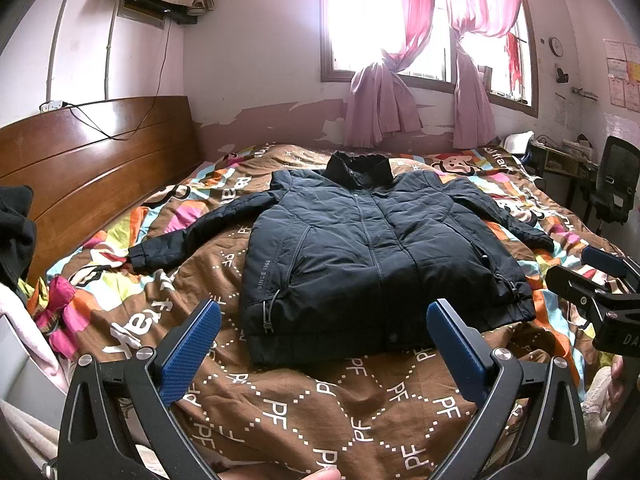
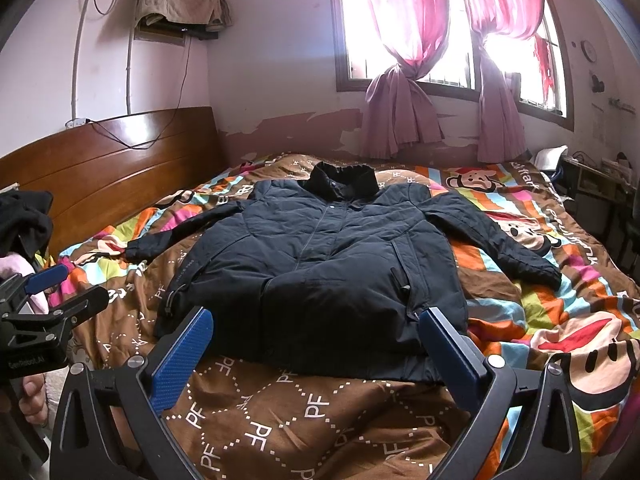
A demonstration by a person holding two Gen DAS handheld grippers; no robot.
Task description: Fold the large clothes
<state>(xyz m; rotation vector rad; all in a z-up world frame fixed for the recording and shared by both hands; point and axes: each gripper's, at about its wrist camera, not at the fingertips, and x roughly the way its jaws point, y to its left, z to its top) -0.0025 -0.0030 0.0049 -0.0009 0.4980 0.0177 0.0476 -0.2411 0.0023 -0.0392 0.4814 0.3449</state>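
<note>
A dark navy padded jacket (image 1: 360,256) (image 2: 320,272) lies flat and face up on the bed, zipped, collar toward the window, both sleeves spread out sideways. My left gripper (image 1: 324,320) hovers open just short of the jacket's hem, nothing between its blue pads (image 1: 192,352). My right gripper (image 2: 316,328) is also open, held over the hem's right part, empty. Each gripper shows at the edge of the other's view: the right gripper (image 1: 600,280) at the right edge, the left gripper (image 2: 52,292) at the left edge.
The bed carries a brown and multicoloured cartoon quilt (image 1: 320,400). A wooden headboard (image 1: 92,172) runs along the left. Dark and pink clothes (image 1: 16,240) pile at the left edge. A window with pink curtains (image 1: 400,80) is behind; a desk and black chair (image 1: 616,180) stand at right.
</note>
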